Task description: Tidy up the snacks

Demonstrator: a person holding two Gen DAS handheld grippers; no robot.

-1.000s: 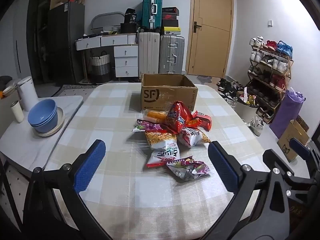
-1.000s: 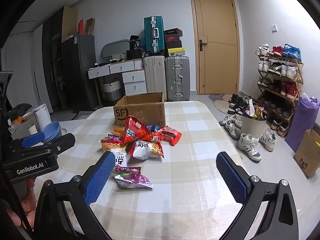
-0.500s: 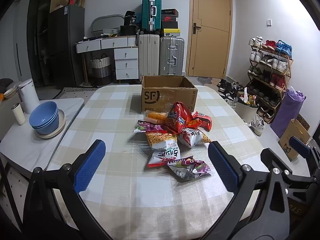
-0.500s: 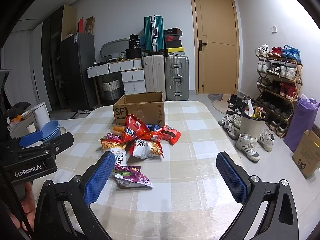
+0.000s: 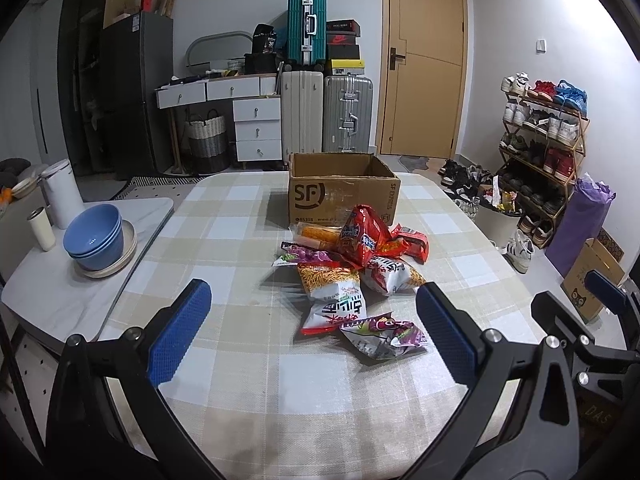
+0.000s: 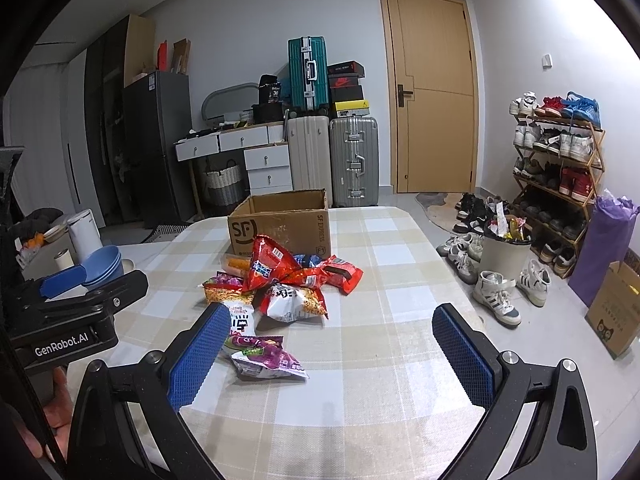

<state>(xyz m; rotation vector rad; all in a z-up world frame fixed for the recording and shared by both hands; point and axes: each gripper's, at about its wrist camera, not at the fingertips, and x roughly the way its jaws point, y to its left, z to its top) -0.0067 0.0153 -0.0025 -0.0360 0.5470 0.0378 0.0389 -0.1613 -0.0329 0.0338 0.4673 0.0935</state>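
Observation:
A pile of snack bags lies mid-table in front of an open cardboard box marked SF. A tall red bag tops the pile. A purple-and-silver bag lies nearest me. My left gripper is open above the near table, its blue pads on either side of the pile's near end, holding nothing. My right gripper is open too, with its left pad close beside the purple bag. The left gripper's body shows at the left of the right wrist view.
The table has a checked cloth. On a white side table at the left stand stacked blue bowls, a white cup and a white canister. To the right on the floor are a shoe rack, shoes, a bin and a purple bag.
Both views have shifted only slightly; the snacks and box lie as before, and both grippers have stayed open.

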